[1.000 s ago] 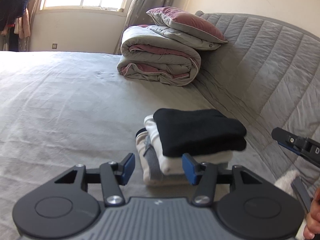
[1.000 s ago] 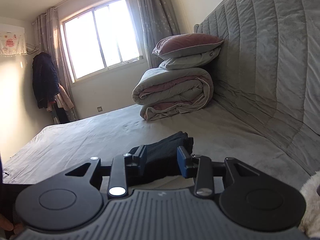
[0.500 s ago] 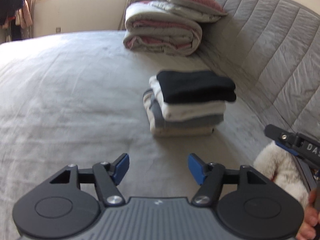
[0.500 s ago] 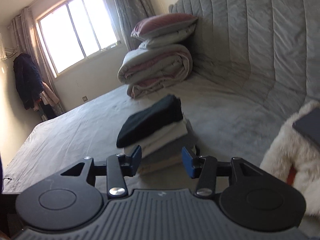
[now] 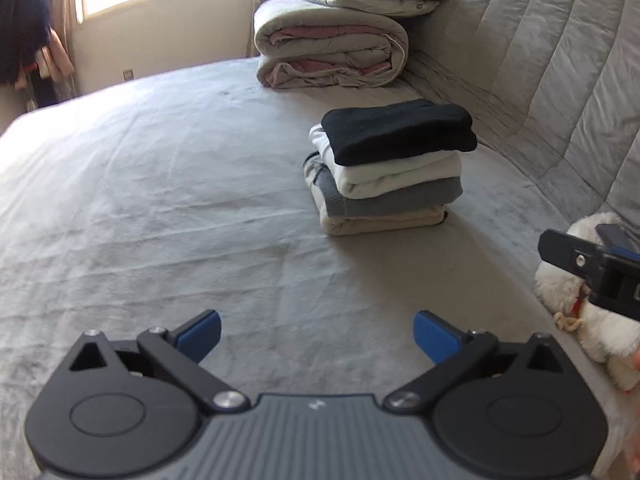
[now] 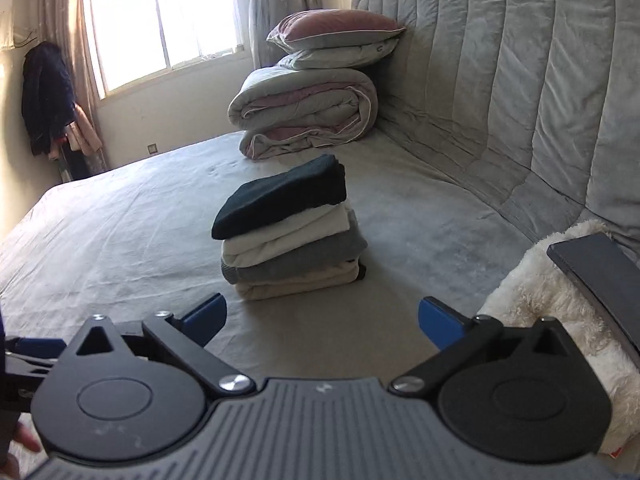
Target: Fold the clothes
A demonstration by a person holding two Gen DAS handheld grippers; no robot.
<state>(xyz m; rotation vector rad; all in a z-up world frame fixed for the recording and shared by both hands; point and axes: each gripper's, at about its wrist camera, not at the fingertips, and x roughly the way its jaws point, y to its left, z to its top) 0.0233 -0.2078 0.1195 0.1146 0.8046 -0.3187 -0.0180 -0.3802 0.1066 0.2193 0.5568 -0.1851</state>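
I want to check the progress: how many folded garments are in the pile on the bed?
4, stacked: a black folded garment on top, a white one under it, then a grey knit one, and a beige one lowest. A thin piece between them might be hidden.

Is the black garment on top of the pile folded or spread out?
Folded: the black garment lies as a compact block atop the pile.

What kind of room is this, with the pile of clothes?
Most likely a bedroom. The folded clothes sit on a big bed with a padded headboard, and a rolled-up quilt with pillows on top lies near the window.
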